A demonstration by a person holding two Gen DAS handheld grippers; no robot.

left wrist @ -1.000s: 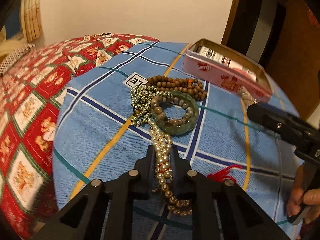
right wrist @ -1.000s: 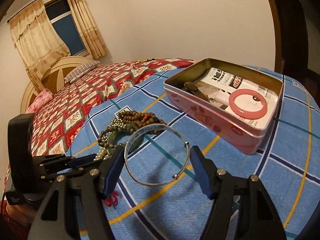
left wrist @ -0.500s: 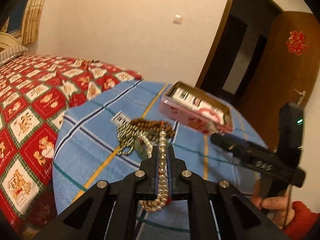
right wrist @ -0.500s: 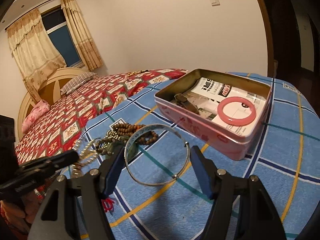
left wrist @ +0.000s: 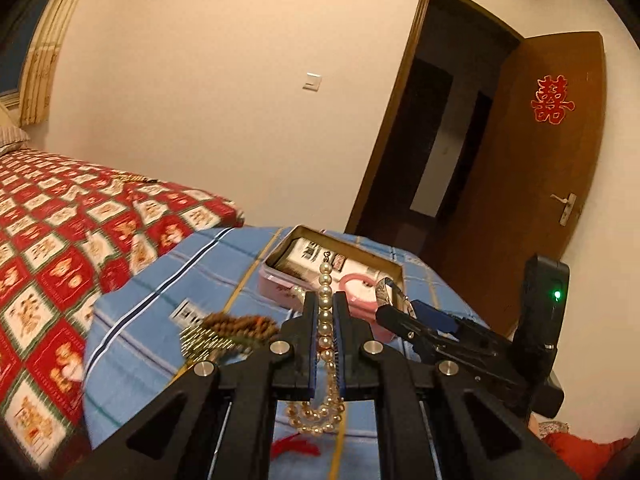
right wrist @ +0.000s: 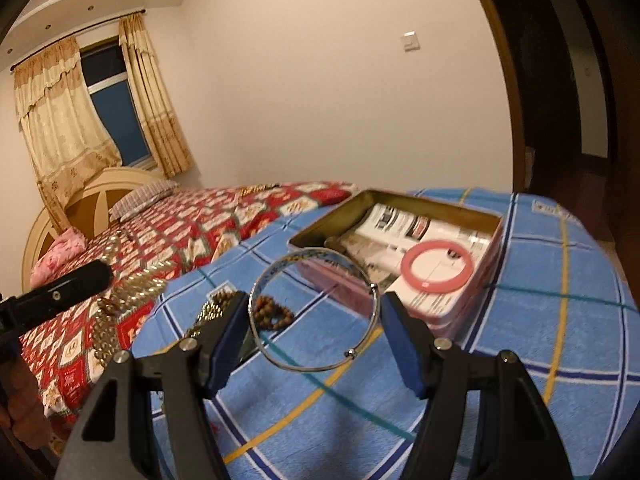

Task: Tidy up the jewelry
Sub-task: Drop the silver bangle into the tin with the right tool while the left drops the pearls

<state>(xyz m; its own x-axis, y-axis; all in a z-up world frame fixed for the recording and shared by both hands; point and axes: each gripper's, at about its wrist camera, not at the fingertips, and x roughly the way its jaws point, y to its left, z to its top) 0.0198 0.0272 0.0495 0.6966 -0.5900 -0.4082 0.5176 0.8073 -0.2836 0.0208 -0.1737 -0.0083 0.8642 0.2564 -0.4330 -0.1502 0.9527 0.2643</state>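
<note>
Hanging clamped between left claw (left wrist: 325,300) sides: pearl necklace (left wrist: 325,344).

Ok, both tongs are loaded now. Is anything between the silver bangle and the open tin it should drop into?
Nothing visible. The right tongs hold the silver bangle just short of the tin, which has no lid on. Inside, a pink bangle lies on printed papers, leaving room beside it.

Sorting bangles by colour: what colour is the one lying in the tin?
Pink bangle; the right wrist view shows it best.
</note>
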